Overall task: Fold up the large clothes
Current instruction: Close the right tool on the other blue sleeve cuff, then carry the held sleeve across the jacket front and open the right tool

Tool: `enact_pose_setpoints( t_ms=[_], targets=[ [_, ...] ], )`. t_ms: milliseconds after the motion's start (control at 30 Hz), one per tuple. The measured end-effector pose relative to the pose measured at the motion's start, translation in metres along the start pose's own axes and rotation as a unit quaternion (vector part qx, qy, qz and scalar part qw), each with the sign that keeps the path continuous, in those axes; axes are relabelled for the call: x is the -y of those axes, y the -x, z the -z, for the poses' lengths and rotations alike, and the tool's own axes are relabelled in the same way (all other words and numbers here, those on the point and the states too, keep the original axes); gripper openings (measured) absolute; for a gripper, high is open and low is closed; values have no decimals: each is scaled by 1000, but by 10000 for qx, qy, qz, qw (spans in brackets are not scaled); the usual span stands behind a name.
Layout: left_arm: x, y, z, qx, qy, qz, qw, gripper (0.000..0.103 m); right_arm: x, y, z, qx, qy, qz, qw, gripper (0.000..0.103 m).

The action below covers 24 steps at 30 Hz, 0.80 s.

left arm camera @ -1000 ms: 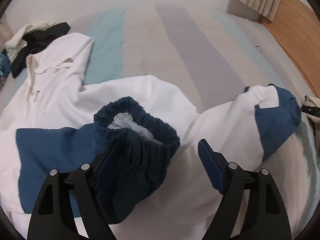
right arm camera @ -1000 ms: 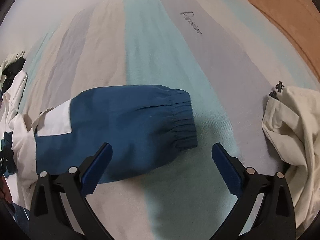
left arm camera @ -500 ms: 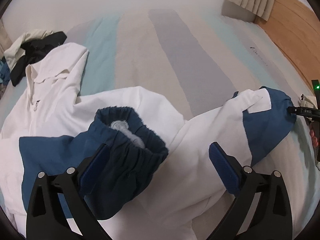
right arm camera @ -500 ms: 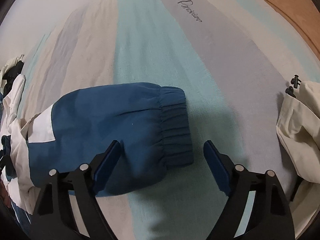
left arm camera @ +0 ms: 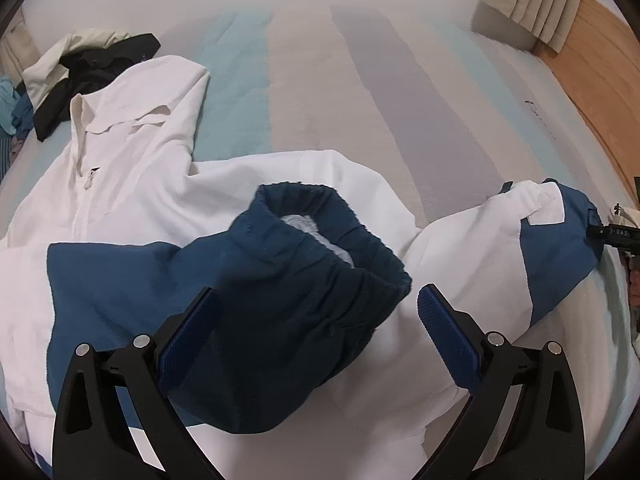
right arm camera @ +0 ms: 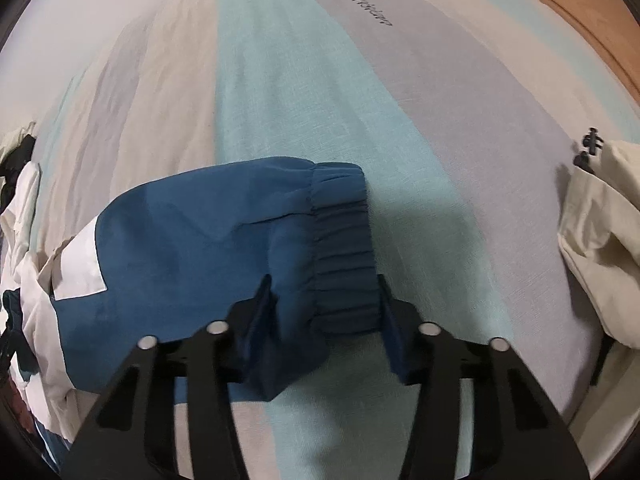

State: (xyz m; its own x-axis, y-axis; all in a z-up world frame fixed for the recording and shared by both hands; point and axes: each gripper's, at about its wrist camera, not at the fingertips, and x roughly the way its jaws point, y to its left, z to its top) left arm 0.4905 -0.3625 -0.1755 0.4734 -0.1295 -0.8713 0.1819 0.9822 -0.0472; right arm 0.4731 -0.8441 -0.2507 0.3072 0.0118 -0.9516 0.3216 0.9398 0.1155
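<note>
On the striped bedspread [left arm camera: 320, 80] of pale blue, beige and grey bands lies a white and dark blue hooded jacket [left arm camera: 132, 184], spread flat with its zip and collar toward the bed's far left corner. One dark blue sleeve with an elastic cuff [left arm camera: 320, 248] is folded across the white body of the jacket, its cuff mouth gaping upward and showing a pale grey lining. The left gripper [left arm camera: 316, 320] hangs just over that sleeve with its jaws wide apart; the left blue pad [left arm camera: 188, 336] sits beside the sleeve cloth, the right pad stands clear over white fabric, and nothing is pinched. The jacket's other sleeve [right arm camera: 208, 248] stretches toward the bed's right edge, white at the shoulder and blue from the elbow down. The right gripper [right arm camera: 326, 304] is down on that sleeve's gathered cuff [right arm camera: 344, 248]; its jaws have just been closing, and the cuff's near corner now sits between them, the cloth bunching against the left finger. Whether the pads press firmly yet cannot be told. A cream garment [right arm camera: 600, 240] lies crumpled at the bed's right edge, well apart from the cuff. A heap of black and cream clothes [left arm camera: 80, 64] rests at the far left corner, beyond the hood.
</note>
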Motion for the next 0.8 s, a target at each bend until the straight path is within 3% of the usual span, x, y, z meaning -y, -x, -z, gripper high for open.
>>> enact_pose_setpoints(
  t_ms=[167, 533, 800],
  targets=[
    [-6, 5, -1, 21, -36, -49, 10000, 97, -20, 23, 6, 160, 137, 299, 9993, 30],
    [-39, 28, 0, 125, 69, -261, 9996, 97, -101, 101, 30, 852, 790, -77, 9932, 28],
    [-77, 45, 5, 185, 244, -463, 9985, 97, -182, 133, 50, 1009, 1254, -375, 9863, 27]
  ],
)
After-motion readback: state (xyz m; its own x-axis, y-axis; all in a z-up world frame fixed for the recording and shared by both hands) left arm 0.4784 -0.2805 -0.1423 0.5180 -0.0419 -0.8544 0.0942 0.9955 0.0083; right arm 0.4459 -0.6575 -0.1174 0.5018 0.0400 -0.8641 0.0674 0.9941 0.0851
